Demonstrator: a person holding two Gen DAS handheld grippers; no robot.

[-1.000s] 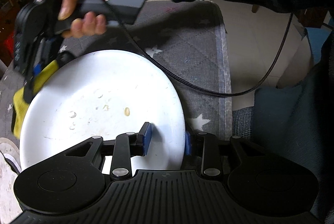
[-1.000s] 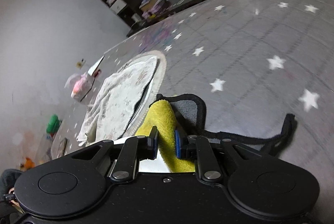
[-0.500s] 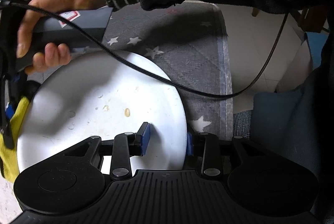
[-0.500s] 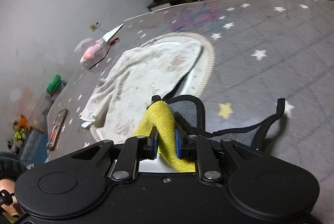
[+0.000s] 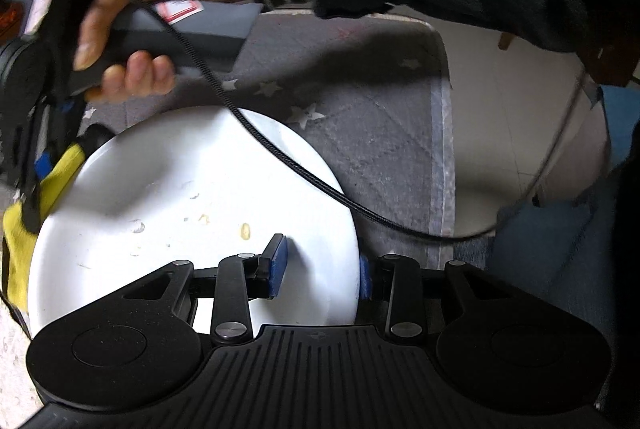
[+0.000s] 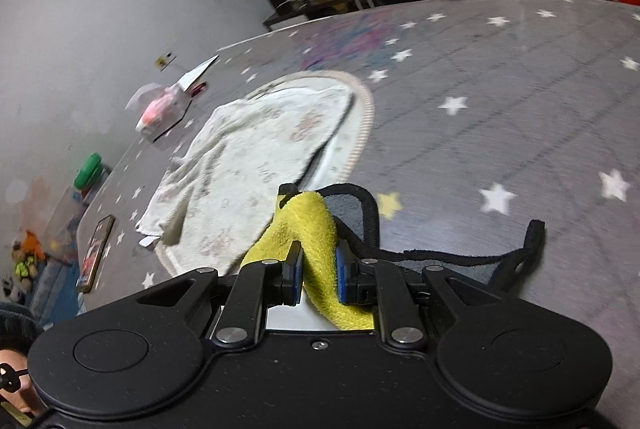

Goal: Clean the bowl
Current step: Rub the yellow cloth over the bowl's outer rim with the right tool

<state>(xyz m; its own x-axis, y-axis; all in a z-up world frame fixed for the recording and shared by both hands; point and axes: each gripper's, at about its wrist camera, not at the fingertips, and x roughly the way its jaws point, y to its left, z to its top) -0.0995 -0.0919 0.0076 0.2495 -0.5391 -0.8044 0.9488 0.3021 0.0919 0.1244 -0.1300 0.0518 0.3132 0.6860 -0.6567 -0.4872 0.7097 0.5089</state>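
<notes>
A shallow white bowl [image 5: 172,189] with small food specks sits tilted over the grey star-patterned cloth. My left gripper [image 5: 320,263] is shut on the bowl's right rim, one blue pad inside and one outside. My right gripper [image 6: 318,271] is shut on a yellow and grey cleaning cloth [image 6: 308,233]. In the left wrist view the right gripper [image 5: 44,157] is at the bowl's far left edge, with the yellow cloth [image 5: 28,225] hanging against the rim. A sliver of the white bowl [image 6: 288,317] shows under the right gripper's fingers.
A black cable [image 5: 304,173] runs across the bowl's top right. A round mat with a pale towel [image 6: 256,157] lies beyond the cloth. A phone [image 6: 96,253], a green object [image 6: 89,171] and a pink packet [image 6: 160,109] lie at the left. The table edge [image 5: 444,133] and floor are at right.
The right gripper with the yellow cloth has shifted along the bowl's left rim, out left and back. The left gripper's hold on the bowl has not changed.
</notes>
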